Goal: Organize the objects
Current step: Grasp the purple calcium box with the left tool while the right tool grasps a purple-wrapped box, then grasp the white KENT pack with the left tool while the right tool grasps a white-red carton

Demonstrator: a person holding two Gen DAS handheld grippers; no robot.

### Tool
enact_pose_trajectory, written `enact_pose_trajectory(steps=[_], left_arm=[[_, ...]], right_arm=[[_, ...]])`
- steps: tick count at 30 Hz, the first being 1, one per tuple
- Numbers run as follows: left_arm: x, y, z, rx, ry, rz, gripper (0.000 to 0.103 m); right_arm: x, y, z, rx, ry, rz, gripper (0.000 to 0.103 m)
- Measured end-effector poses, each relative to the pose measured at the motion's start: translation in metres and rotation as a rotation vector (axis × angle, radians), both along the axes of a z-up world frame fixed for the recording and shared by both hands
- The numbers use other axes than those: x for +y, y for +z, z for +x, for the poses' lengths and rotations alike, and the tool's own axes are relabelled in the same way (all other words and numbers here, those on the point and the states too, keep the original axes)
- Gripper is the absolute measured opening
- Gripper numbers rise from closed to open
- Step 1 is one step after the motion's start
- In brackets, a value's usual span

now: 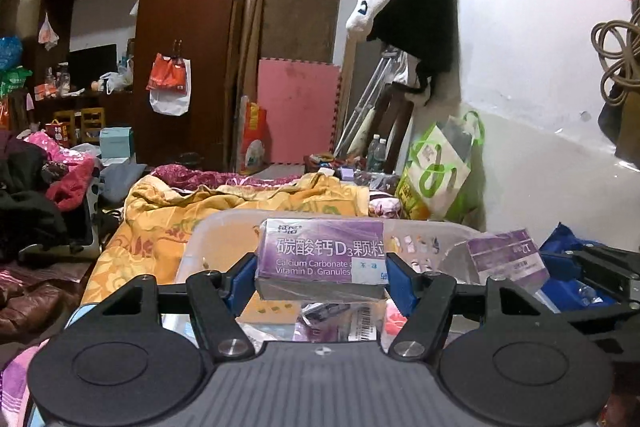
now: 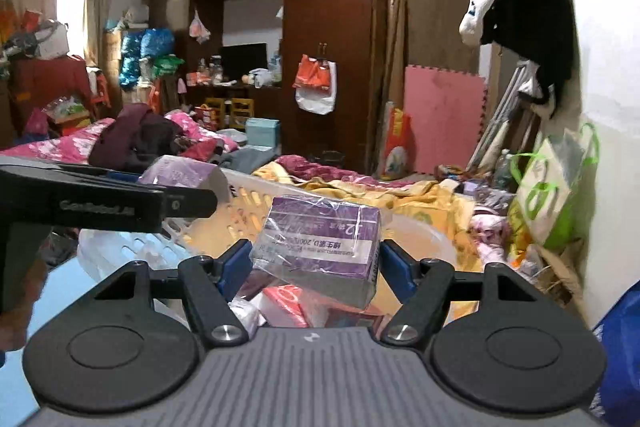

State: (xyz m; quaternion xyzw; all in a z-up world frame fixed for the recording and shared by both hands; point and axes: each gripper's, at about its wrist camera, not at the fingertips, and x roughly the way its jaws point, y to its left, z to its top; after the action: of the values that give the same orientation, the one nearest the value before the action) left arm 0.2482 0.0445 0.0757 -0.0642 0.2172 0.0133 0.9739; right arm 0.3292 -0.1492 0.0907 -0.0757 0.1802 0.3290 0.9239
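My left gripper (image 1: 320,277) is shut on a purple box of calcium granules (image 1: 320,255), held level above a pale plastic basket (image 1: 224,227) on the bed. My right gripper (image 2: 316,267) is shut on a second purple box (image 2: 320,247), wrapped in clear film and tilted down to the right. That second box (image 1: 506,259) and the right gripper (image 1: 592,267) show at the right of the left wrist view. The left gripper (image 2: 100,203) and its box (image 2: 180,173) appear at the left of the right wrist view. Both boxes hang over the basket (image 2: 248,195), which holds several small packets.
A yellow patterned quilt (image 1: 200,211) covers the bed beyond the basket. A green and white bag (image 1: 436,171) leans on the white wall at the right. Clothes (image 1: 36,195) pile up at the left. A dark wardrobe (image 1: 180,27) and a pink foam mat (image 1: 298,111) stand behind.
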Motion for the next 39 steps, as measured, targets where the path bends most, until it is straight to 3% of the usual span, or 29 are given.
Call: enact_pose_trajectory(steps=[1, 3, 5, 8, 10, 12, 15, 19, 23, 25, 28, 31, 39], left_arm=[[0.000, -0.001, 0.003, 0.013, -0.003, 0.011, 0.073], [-0.002, -0.003, 0.006, 0.029, 0.006, 0.055, 0.075], [-0.001, 0.000, -0.001, 0.014, 0.032, 0.077, 0.075], [0.006, 0.004, -0.032, -0.055, 0.010, 0.029, 0.077], [0.008, 0.002, -0.061, -0.113, -0.020, 0.014, 0.089], [0.005, -0.008, -0.090, -0.125, -0.019, 0.035, 0.093], [-0.003, -0.042, -0.118, -0.058, -0.055, 0.074, 0.093], [-0.003, -0.087, -0.126, 0.086, -0.099, 0.049, 0.093], [-0.002, -0.100, -0.128, 0.118, -0.113, 0.050, 0.093], [-0.002, -0.102, -0.128, 0.119, -0.099, 0.066, 0.093], [-0.002, -0.105, -0.126, 0.133, -0.088, 0.069, 0.093], [-0.001, -0.107, -0.125, 0.143, -0.085, 0.073, 0.092], [-0.011, -0.109, -0.120, 0.174, -0.073, 0.139, 0.092]], right_arm=[[-0.001, -0.001, -0.001, 0.003, 0.002, 0.011, 0.075], [-0.003, -0.002, -0.006, -0.018, -0.010, 0.003, 0.091], [-0.010, 0.001, -0.018, -0.061, -0.026, 0.014, 0.101], [-0.033, 0.001, -0.044, -0.073, 0.005, 0.069, 0.103], [-0.049, -0.005, -0.064, -0.079, 0.036, 0.110, 0.103], [-0.058, -0.020, -0.082, -0.066, 0.071, 0.121, 0.103], [-0.044, -0.055, -0.089, 0.004, 0.084, 0.037, 0.103], [-0.018, -0.083, -0.075, 0.032, 0.053, -0.066, 0.103], [-0.007, -0.086, -0.065, 0.073, 0.078, -0.048, 0.103], [-0.004, -0.086, -0.063, 0.058, 0.059, -0.055, 0.100], [-0.003, -0.086, -0.060, 0.073, 0.057, -0.053, 0.086], [-0.011, -0.095, -0.063, 0.099, 0.078, -0.042, 0.058], [-0.037, -0.094, -0.078, 0.060, 0.036, 0.002, 0.057]])
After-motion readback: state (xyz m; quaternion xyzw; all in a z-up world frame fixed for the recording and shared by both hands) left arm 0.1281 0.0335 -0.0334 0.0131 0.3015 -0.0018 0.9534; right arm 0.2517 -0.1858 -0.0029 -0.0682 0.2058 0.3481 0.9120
